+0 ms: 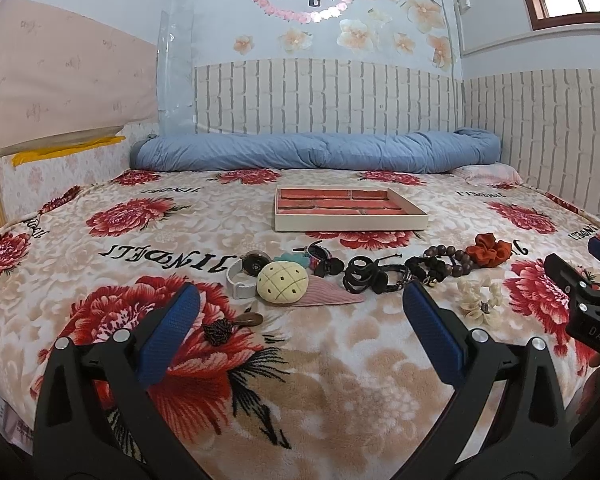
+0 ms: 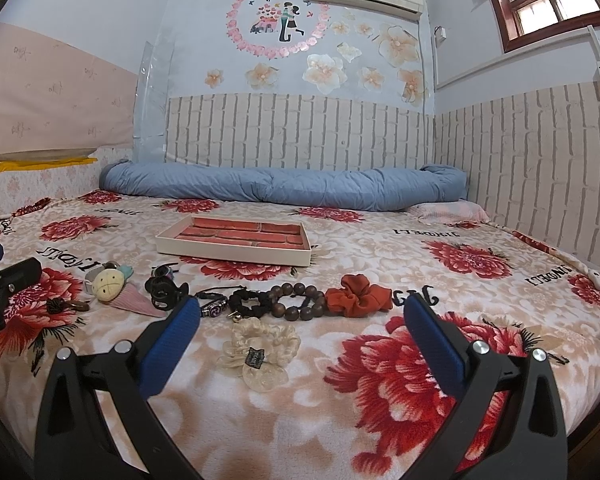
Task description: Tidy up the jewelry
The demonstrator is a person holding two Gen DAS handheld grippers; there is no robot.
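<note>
A cream tray (image 1: 348, 222) with red brick-pattern compartments lies on the floral blanket; it also shows in the right wrist view (image 2: 236, 254). In front of it lies a row of items: a white watch (image 1: 240, 276), a pineapple plush clip (image 1: 283, 282), black hair ties (image 1: 360, 276), a wooden bead bracelet (image 2: 298, 302), a rust scrunchie (image 2: 358, 296) and a cream scrunchie (image 2: 260, 350). A brown pendant (image 1: 236, 326) lies nearer. My left gripper (image 1: 302, 308) is open and empty just before the row. My right gripper (image 2: 302, 312) is open and empty over the cream scrunchie.
A rolled blue quilt (image 1: 316, 152) lies along the far wall. Brick-pattern walls close the back and right side. The right gripper's body (image 1: 584, 300) shows at the right edge of the left view; the left gripper's body (image 2: 4, 284) shows at the left edge of the right view.
</note>
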